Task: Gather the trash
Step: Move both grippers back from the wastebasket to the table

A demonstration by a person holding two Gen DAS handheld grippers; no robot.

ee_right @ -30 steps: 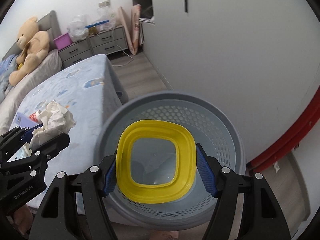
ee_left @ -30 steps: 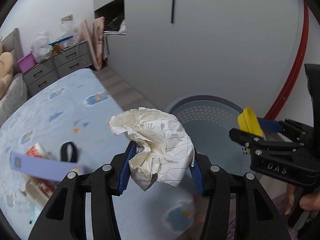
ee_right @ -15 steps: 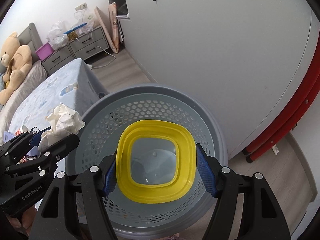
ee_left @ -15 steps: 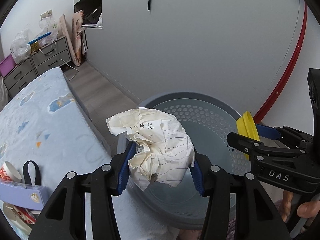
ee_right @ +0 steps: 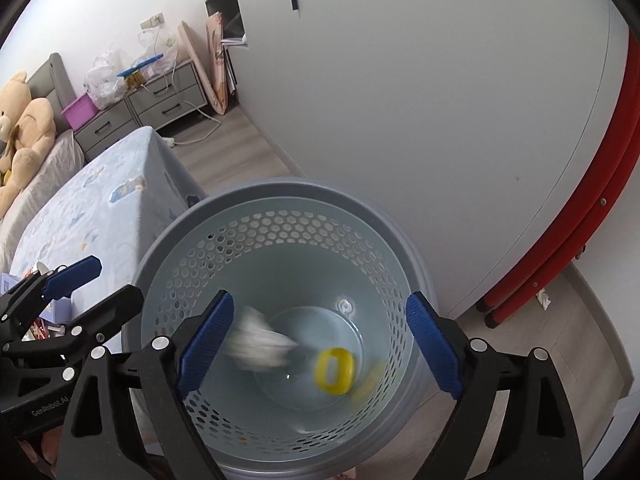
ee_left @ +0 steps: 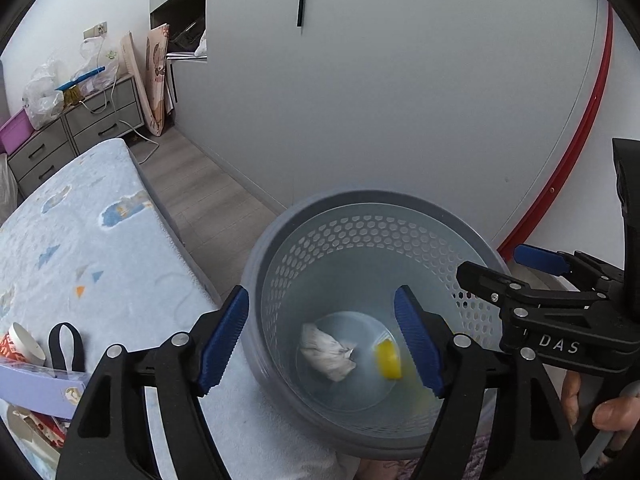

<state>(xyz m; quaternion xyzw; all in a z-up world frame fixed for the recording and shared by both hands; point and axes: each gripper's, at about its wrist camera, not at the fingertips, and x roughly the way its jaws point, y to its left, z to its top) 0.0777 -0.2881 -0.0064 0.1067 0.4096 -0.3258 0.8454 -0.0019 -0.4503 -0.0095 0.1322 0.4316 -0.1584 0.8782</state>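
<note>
A grey perforated waste basket (ee_left: 360,216) stands on the floor beside the bed; it also shows in the right wrist view (ee_right: 280,196). A crumpled sheet of white paper (ee_left: 328,352) and a yellow-rimmed plastic container (ee_left: 389,364) are down inside it near the bottom. In the right wrist view the paper (ee_right: 258,344) is blurred and the yellow container (ee_right: 334,370) lies to its right. My left gripper (ee_left: 322,344) is open and empty above the basket. My right gripper (ee_right: 318,344) is open and empty above the basket.
A bed with a light blue patterned cover (ee_left: 80,264) lies left of the basket, with a paper cup (ee_left: 22,344), a purple box (ee_left: 36,388) and a black strap (ee_left: 66,344) on it. Grey drawers (ee_left: 80,128), a white wardrobe wall and a red hoop (ee_right: 600,216) surround.
Both grippers opened. The crumpled paper dropped from the left gripper and the yellow container from the right gripper into the basket.
</note>
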